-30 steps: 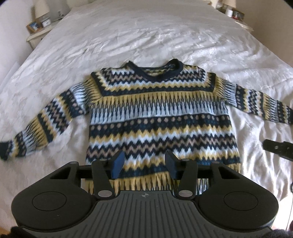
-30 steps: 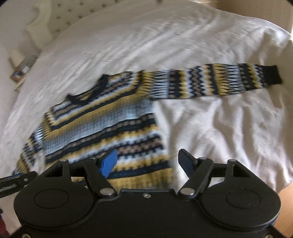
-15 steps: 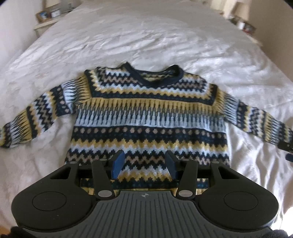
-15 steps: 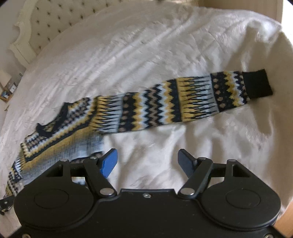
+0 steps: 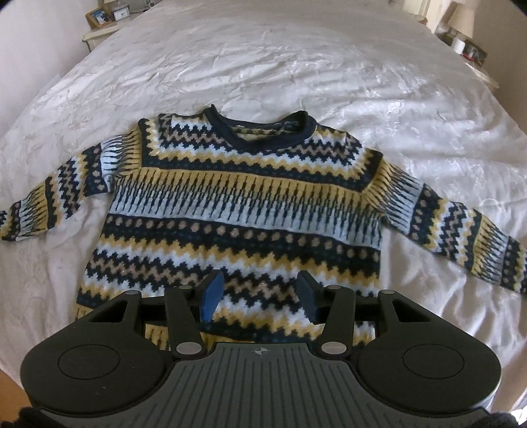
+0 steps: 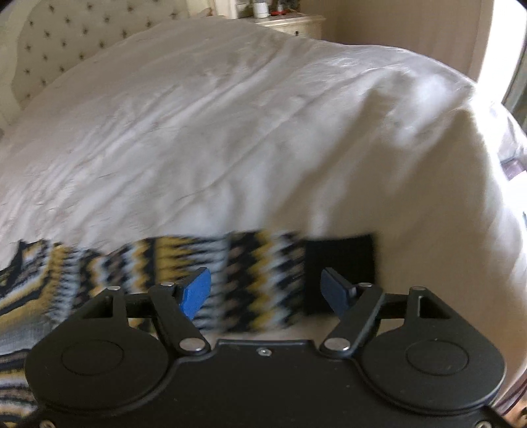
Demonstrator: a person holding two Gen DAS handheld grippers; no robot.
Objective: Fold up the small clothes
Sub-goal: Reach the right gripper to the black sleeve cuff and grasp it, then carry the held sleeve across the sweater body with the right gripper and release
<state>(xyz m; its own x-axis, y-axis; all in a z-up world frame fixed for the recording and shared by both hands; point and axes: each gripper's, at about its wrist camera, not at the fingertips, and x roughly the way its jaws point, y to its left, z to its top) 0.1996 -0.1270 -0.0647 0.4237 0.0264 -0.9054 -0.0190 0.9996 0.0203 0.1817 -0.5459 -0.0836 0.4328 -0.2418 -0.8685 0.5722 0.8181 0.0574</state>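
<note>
A small knitted sweater (image 5: 243, 210) with navy, yellow, pale blue and tan zigzag bands lies flat and face up on a white bed, sleeves spread out to both sides. My left gripper (image 5: 260, 298) is open and empty, hovering over the sweater's lower hem. My right gripper (image 6: 266, 291) is open and empty, above the end of the sweater's right sleeve (image 6: 250, 263), near its dark navy cuff (image 6: 339, 260). The right wrist view is blurred by motion.
The white bedspread (image 5: 296, 66) is wrinkled and covers the whole bed. Nightstands with small items stand at the far left (image 5: 105, 16) and far right (image 5: 467, 46). A tufted headboard (image 6: 66, 42) shows in the right wrist view. The bed's corner (image 6: 477, 138) drops off on the right.
My right gripper has swung right along the sleeve to its cuff end. My left gripper has moved closer over the sweater's hem. Both stayed open.
</note>
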